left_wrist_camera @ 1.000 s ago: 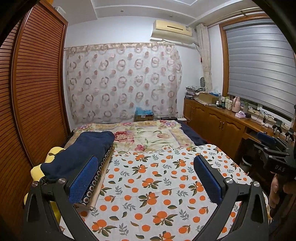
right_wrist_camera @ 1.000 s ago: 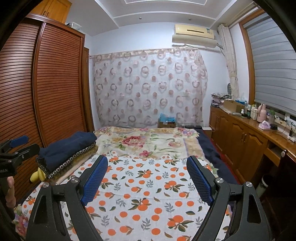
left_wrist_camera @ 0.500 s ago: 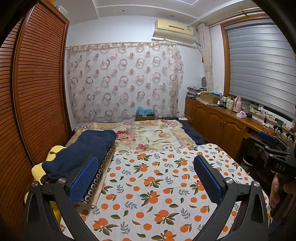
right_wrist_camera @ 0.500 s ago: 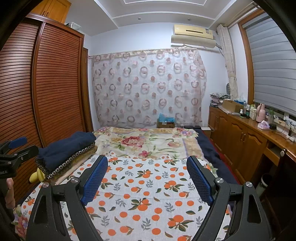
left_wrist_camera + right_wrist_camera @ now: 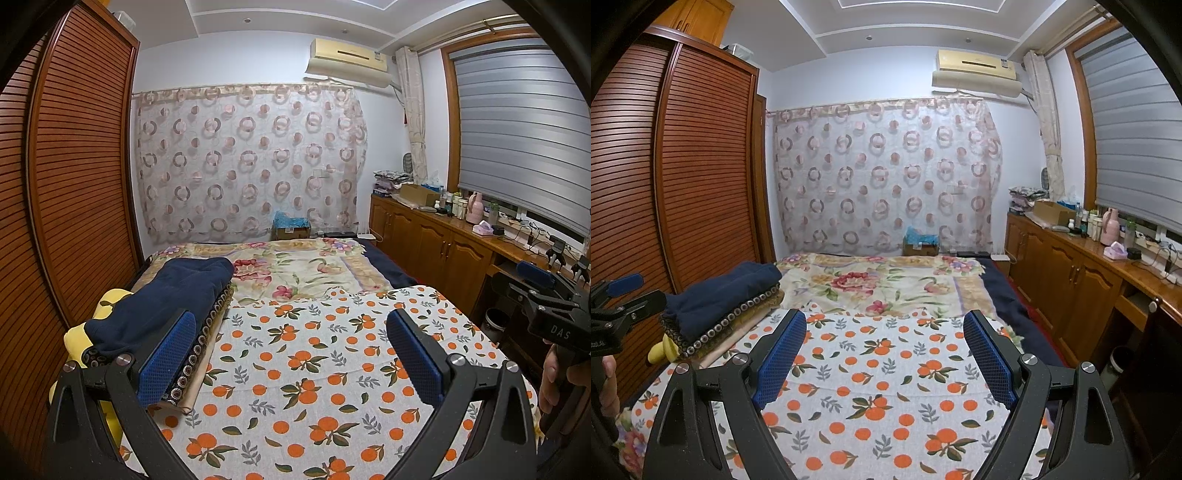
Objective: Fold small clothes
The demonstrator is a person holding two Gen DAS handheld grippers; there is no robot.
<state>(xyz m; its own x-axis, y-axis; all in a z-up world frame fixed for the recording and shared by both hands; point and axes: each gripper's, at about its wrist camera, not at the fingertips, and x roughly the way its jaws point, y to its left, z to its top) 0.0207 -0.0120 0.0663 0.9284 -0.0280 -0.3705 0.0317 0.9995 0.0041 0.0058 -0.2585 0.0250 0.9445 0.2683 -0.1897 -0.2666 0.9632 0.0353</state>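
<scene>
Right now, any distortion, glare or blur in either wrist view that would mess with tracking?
Left wrist view: strong fisheye, wardrobe slats bow, black vignette in the corners; even indoor light, orange-print sheet sharp, left gripper open and in focus. Right wrist view: same barrel bend on the wardrobe; slight sheen on the countertop; folded pile crisp, right gripper open, no motion blur.

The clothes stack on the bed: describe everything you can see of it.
The stack sits at the bed's left edge, beside the wardrobe. On top lies a navy garment, soft and thick-looking, folded. Under it is a dark piece edged with a row of ring patterns, then tan or beige layers at the bottom. Something yellow pokes out on the wardrobe side. It rests on the orange-print sheet; neither gripper touches it.
</scene>
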